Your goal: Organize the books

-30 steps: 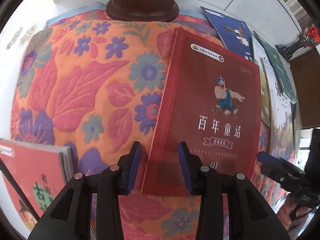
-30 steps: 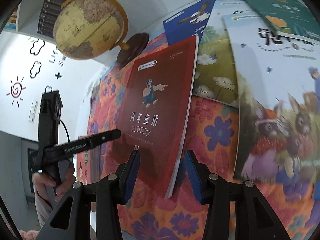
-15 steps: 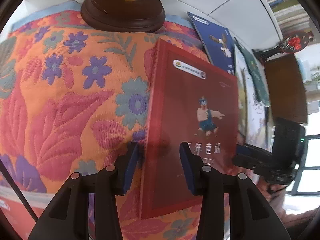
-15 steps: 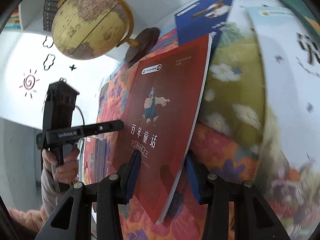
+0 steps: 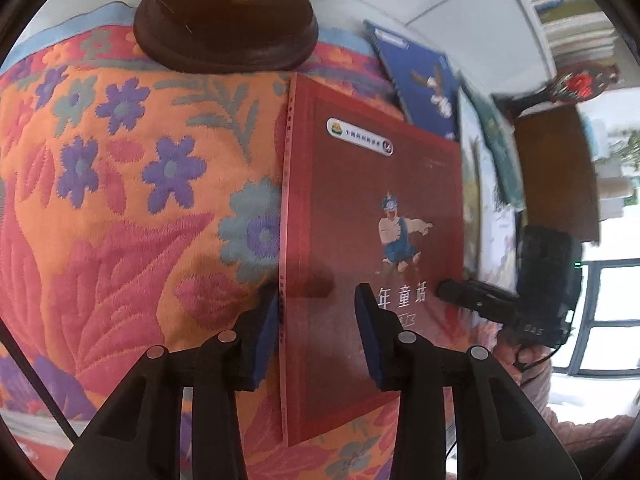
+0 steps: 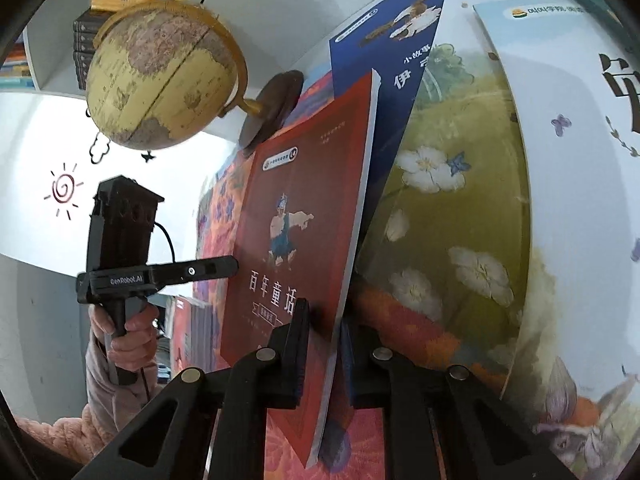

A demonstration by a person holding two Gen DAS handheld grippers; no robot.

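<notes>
Presently, left wrist view: the left gripper (image 5: 316, 320) straddles the spine edge of the red book (image 5: 372, 248), one pad outside the spine, the other over the cover. Its jaws have just been closing, with the spine between them; whether the pads press on it cannot be told. The red book lies tilted over the floral cloth (image 5: 120, 208), its far corner just in front of the globe's wooden base (image 5: 226, 28). A blue book (image 5: 420, 80) lies beyond it, with further books to its right. At the red book's right edge the right gripper (image 5: 452, 292) reaches in.

Right wrist view: the right gripper (image 6: 324, 332) is clamped on the red book's (image 6: 304, 208) page edge, pads pressed to both faces. That edge is raised off the cloth. A blue book (image 6: 388, 60) and a yellow-green flowered book (image 6: 452, 208) lie beside it. A hand (image 6: 132, 332) holds the left gripper (image 6: 224, 264) at the book's far edge. A globe (image 6: 160, 76) stands behind.
</notes>
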